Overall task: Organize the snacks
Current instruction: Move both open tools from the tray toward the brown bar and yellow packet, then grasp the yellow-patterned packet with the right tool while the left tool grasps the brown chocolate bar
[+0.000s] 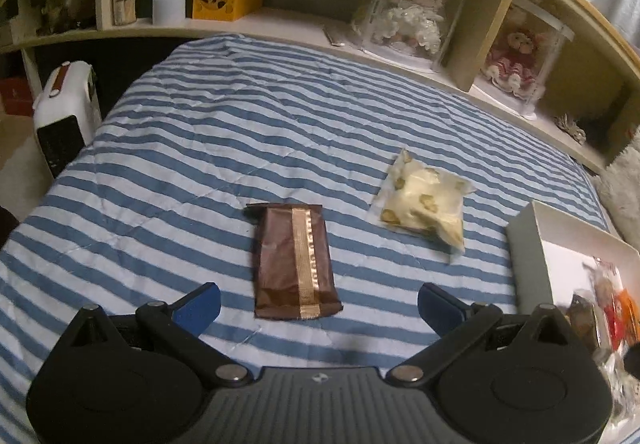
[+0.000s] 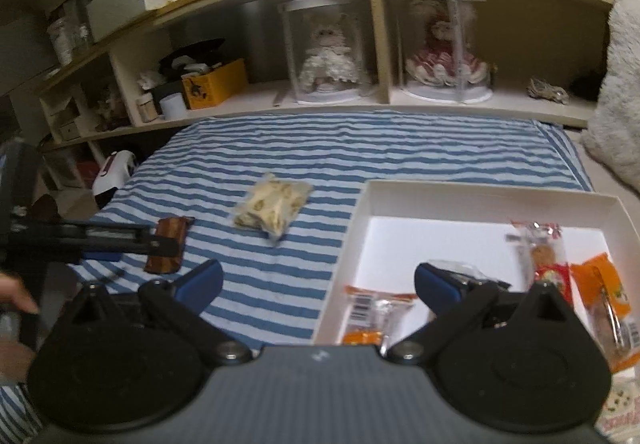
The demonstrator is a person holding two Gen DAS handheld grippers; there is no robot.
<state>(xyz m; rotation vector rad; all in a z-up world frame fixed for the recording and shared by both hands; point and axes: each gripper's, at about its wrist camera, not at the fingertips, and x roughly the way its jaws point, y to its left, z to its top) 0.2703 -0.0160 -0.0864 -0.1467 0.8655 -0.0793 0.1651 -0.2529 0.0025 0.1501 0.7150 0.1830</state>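
Both my jaws apart, left gripper over brown packet on bed; slick wrapper, soft bedding, could slip.

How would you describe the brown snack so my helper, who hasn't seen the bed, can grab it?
On the blue-and-white striped blanket, left of the white box, two packets lie loose. Take the flat brown packet nearest the left gripper; a gold strip runs down it, unlike the pale, puffy packet beside it.

Right tool, fingers spread, over white box edge; wrapped snacks inside, pale packet on striped cover.
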